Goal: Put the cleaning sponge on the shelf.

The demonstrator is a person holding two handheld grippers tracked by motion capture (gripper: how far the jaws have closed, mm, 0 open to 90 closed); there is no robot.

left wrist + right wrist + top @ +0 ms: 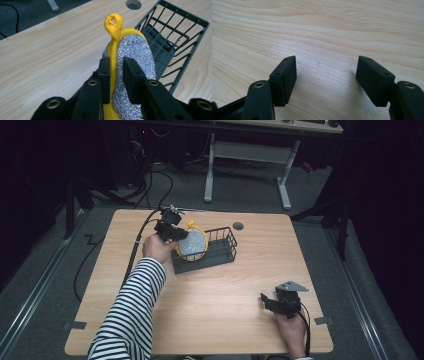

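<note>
Where the left gripper is concerned, its two black jaws are pressed onto the edge of a round scrubbing pad, silver mesh on one face with a yellow rim and a yellow loop at the top. That pad stands upright on edge over the near end of a dark wire basket, which sits on the far left part of the wooden table. At the near right corner the right gripper has its jaws spread wide over bare wood, holding nothing, well apart from the basket.
</note>
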